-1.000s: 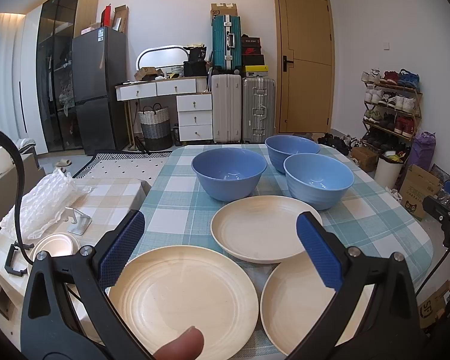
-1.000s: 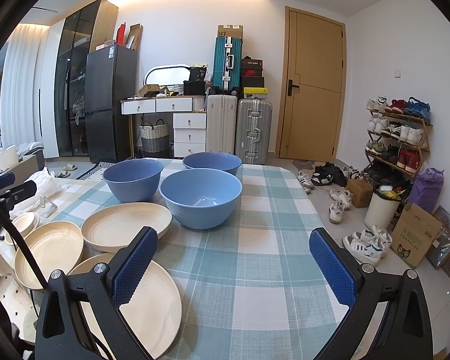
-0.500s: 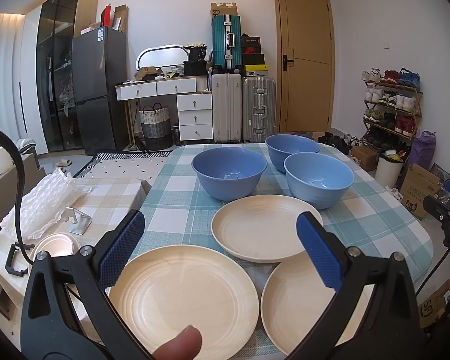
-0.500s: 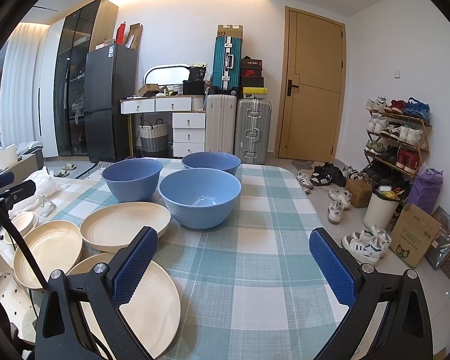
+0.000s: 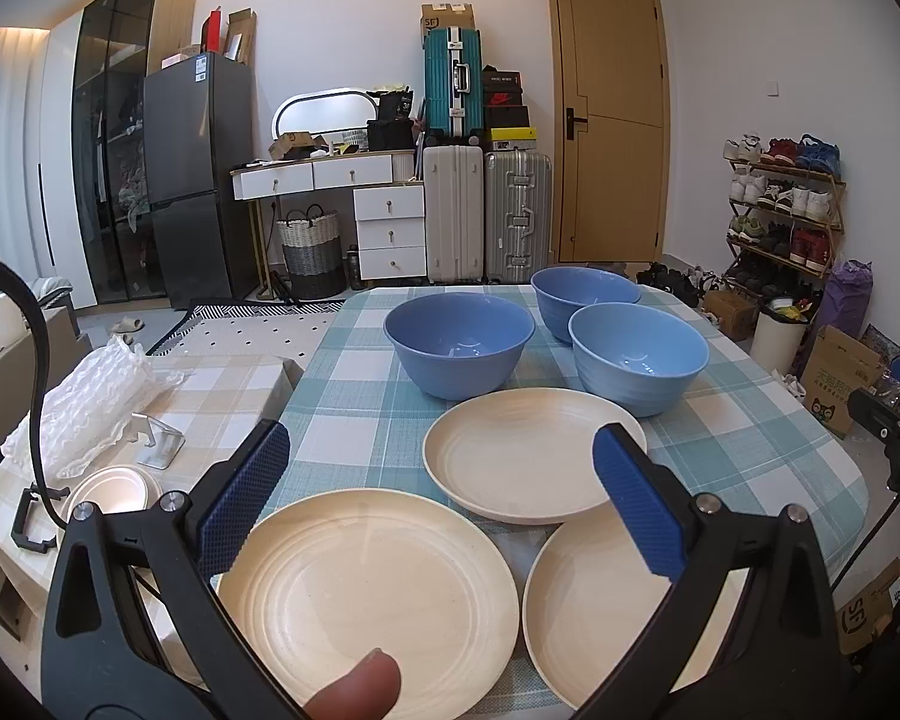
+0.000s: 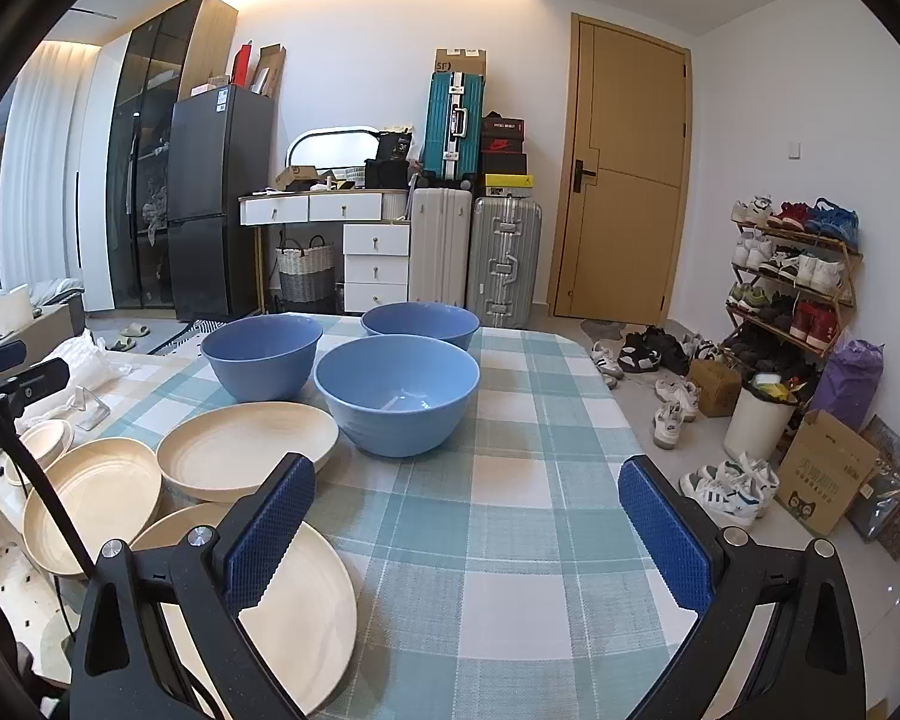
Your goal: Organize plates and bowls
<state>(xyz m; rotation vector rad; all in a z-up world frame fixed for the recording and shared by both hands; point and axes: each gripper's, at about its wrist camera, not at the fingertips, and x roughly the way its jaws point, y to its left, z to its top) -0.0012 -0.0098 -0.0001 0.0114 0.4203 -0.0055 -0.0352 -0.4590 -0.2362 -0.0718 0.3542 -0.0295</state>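
Checked tablecloth [image 5: 354,420], plates [image 5: 366,594], bowls [image 5: 459,348], claws [image 5: 438,507] wide.

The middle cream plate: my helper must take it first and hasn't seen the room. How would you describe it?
On the checked table, three cream plates lie before three blue bowls. It is the middle cream plate, farthest of the three from the near edge, alone sitting directly against the bowls, its rim overlapping the near right plate.

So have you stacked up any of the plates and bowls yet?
Not yet. Nothing looks stacked: the three blue bowls sit separately, and the three cream plates lie spread out, though the far plate's rim seems to overlap a near one. Nothing is in hand: the left gripper and right gripper are both open and empty. All the stacking is left.
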